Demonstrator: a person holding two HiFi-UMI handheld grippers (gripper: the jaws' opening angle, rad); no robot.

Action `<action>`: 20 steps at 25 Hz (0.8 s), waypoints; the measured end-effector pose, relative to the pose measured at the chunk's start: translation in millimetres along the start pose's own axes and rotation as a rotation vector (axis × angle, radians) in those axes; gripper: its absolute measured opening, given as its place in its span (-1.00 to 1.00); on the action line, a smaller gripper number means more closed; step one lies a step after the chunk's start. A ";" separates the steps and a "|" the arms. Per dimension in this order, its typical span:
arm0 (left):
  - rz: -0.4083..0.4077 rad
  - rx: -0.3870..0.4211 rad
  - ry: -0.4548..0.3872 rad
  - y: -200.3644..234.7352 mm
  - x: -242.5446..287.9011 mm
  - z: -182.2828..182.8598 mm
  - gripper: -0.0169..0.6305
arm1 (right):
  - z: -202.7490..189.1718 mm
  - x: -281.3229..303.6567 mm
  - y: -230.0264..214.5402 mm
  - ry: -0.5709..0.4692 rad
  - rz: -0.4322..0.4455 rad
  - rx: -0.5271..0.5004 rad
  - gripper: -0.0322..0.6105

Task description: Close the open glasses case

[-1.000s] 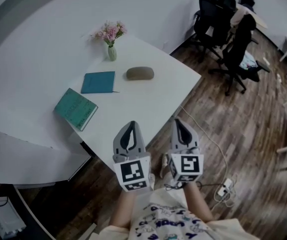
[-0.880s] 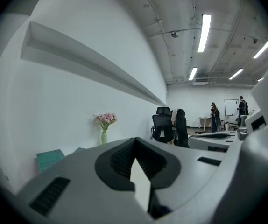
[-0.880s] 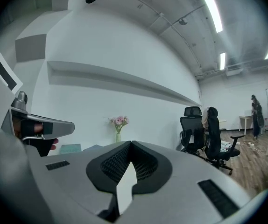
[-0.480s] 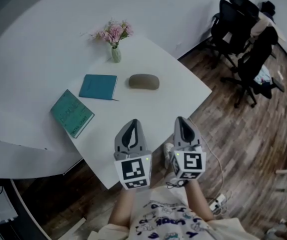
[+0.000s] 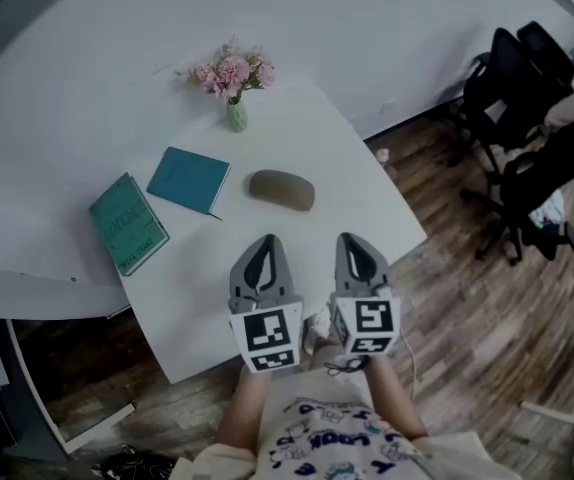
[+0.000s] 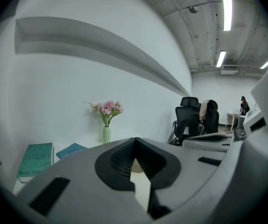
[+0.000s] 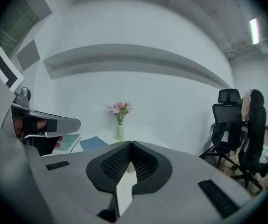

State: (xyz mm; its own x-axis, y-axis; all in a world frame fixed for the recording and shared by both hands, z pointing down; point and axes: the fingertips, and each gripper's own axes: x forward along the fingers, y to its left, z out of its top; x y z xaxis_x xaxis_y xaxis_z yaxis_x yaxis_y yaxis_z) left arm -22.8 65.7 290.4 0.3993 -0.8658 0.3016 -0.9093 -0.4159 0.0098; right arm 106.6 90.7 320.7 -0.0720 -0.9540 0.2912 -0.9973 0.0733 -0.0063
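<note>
1. Shows left gripper (image 5: 265,243) and right gripper (image 5: 353,240) side by side at 6 o'clock, each with jaws pressed together, holding nothing.
2. Places case (image 5: 281,189) on table (image 5: 317,138), near, at 12 o'clock from left gripper.
3. Brings both grippers closer to case than a second ago.
4. Suggests approach only: no contact, closing not begun; lid position too small to tell.

Office: swivel chairs (image 5: 527,98), white desk (image 5: 357,183), ceiling strip lights (image 6: 226,6)
</note>
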 end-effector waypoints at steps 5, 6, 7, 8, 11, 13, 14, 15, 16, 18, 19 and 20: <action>0.053 -0.081 0.059 -6.9 29.0 -15.2 -0.96 | -17.4 34.6 -15.9 0.084 0.094 -0.013 -0.90; 0.056 -0.115 0.072 -6.6 33.6 -20.4 -0.96 | -22.1 40.7 -16.5 0.106 0.114 -0.014 -0.90; 0.059 -0.150 0.085 -6.0 37.6 -26.0 -0.96 | -27.5 46.5 -16.6 0.128 0.133 -0.016 -0.90; 0.061 -0.183 0.099 -5.2 41.0 -31.8 -0.96 | -33.2 51.8 -16.4 0.151 0.151 -0.019 -0.90; 0.076 -0.245 0.142 -1.8 48.8 -47.3 -0.96 | -46.4 65.6 -13.8 0.195 0.201 -0.032 -0.90; 0.099 -0.258 0.163 3.1 54.1 -53.8 -0.96 | -54.5 73.4 -12.0 0.216 0.224 -0.041 -0.89; 0.111 -0.270 0.171 6.1 57.3 -56.8 -0.96 | -59.5 77.2 -11.1 0.232 0.232 -0.044 -0.89; 0.124 -0.290 0.178 9.5 60.7 -59.8 -0.96 | -65.1 80.9 -9.8 0.250 0.238 -0.049 -0.89; 0.134 -0.315 0.186 12.7 64.6 -62.8 -0.96 | -70.8 84.6 -8.0 0.270 0.246 -0.054 -0.89; 0.143 -0.363 0.204 17.5 73.3 -68.6 -0.96 | -78.1 92.8 -2.5 0.301 0.266 -0.057 -0.89; 0.143 -0.383 0.214 19.1 78.2 -71.3 -0.96 | -80.2 97.5 0.5 0.312 0.277 -0.055 -0.89; 0.140 -0.399 0.224 20.1 83.4 -73.8 -0.96 | -82.9 102.2 2.7 0.323 0.285 -0.053 -0.89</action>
State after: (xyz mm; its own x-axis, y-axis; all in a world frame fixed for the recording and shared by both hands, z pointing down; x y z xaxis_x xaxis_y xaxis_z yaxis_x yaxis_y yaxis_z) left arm -16.5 5.6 386.1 0.2743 -0.8062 0.5242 -0.9441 -0.1221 0.3062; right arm 97.9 17.6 429.7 -0.3275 -0.7538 0.5696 -0.9354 0.3438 -0.0829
